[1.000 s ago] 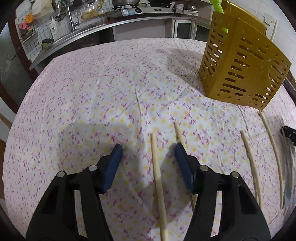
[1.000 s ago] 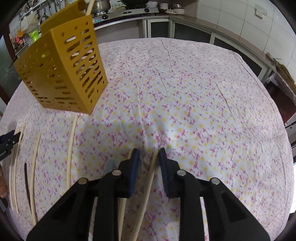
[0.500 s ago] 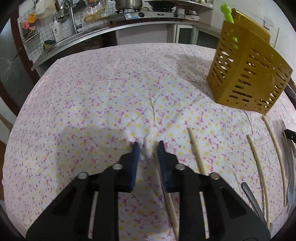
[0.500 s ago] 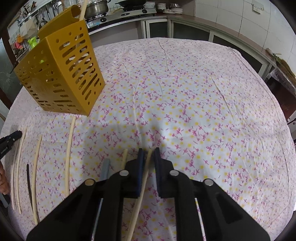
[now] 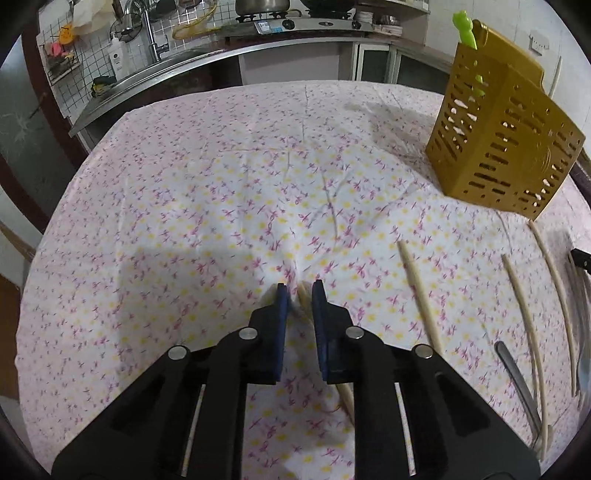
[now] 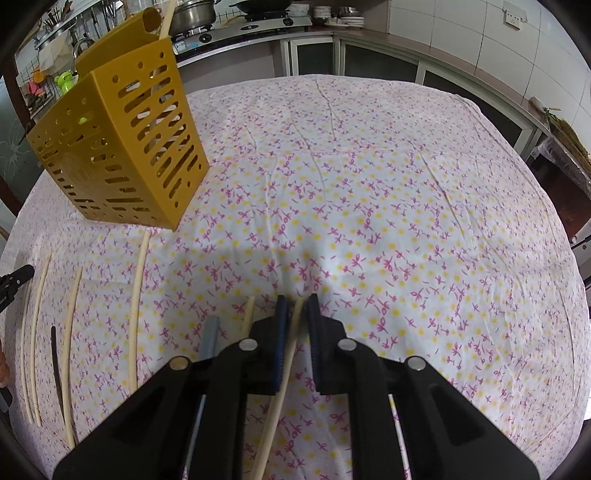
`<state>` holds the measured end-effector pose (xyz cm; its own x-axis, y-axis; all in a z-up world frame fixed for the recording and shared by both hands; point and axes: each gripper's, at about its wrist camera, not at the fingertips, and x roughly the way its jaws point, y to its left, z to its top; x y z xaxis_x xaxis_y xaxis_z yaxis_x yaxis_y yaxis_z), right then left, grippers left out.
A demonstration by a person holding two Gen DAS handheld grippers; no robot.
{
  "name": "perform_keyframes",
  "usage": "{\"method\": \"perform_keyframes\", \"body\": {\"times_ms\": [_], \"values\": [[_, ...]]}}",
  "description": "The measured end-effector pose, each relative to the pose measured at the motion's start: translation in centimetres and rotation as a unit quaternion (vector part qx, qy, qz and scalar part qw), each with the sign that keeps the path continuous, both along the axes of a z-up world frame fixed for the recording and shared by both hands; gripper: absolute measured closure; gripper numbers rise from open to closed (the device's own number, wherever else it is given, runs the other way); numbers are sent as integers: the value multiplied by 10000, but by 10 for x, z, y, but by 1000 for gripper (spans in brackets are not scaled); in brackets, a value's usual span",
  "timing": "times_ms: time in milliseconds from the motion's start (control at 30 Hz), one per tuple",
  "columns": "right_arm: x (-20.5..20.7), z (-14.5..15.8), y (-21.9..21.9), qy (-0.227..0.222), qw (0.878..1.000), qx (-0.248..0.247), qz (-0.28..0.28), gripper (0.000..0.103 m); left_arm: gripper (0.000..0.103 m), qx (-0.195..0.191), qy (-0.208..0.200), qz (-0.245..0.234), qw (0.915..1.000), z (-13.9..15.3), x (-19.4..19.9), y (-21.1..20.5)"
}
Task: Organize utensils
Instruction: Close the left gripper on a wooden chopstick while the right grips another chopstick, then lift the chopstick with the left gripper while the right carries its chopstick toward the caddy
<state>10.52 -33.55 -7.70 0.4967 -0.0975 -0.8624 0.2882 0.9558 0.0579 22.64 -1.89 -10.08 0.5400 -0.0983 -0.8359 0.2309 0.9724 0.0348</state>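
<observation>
My left gripper (image 5: 298, 291) is shut on a pale wooden chopstick (image 5: 345, 397), pinching a fold of the floral cloth with it. My right gripper (image 6: 297, 302) is shut on another chopstick (image 6: 280, 387) that runs back under the jaws. A yellow slotted utensil holder (image 5: 502, 147) stands at the far right in the left wrist view and at the far left in the right wrist view (image 6: 122, 155). It holds a green utensil (image 5: 466, 27) and a chopstick (image 6: 166, 18). Several more chopsticks (image 6: 138, 306) lie loose on the cloth.
A metal utensil handle (image 6: 208, 341) lies left of the right gripper. A dark knife-like piece (image 6: 56, 365) lies among the chopsticks at the left. A kitchen counter with sink and stove (image 5: 221, 44) runs behind the table.
My left gripper closed from wide open onto the chopstick and lifted slightly. My right gripper tightened on its chopstick and rose a little.
</observation>
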Motion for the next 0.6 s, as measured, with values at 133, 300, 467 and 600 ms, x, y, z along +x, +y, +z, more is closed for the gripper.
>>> {"method": "perform_keyframes", "body": {"times_ms": [133, 300, 467, 600], "values": [[-1, 0, -1, -5, 10000, 4, -3, 91, 88, -170, 88, 73, 9998, 0, -4, -6], [0, 0, -3, 0, 10000, 16, 4, 91, 86, -277, 66, 121, 9995, -2, -8, -17], [2, 1, -5, -6, 10000, 10, 20, 91, 87, -285, 9, 134, 9995, -3, -14, -22], [4, 0, -4, -9, 10000, -29, 33, 91, 87, -221, -77, 63, 9997, -5, -19, -29]]}}
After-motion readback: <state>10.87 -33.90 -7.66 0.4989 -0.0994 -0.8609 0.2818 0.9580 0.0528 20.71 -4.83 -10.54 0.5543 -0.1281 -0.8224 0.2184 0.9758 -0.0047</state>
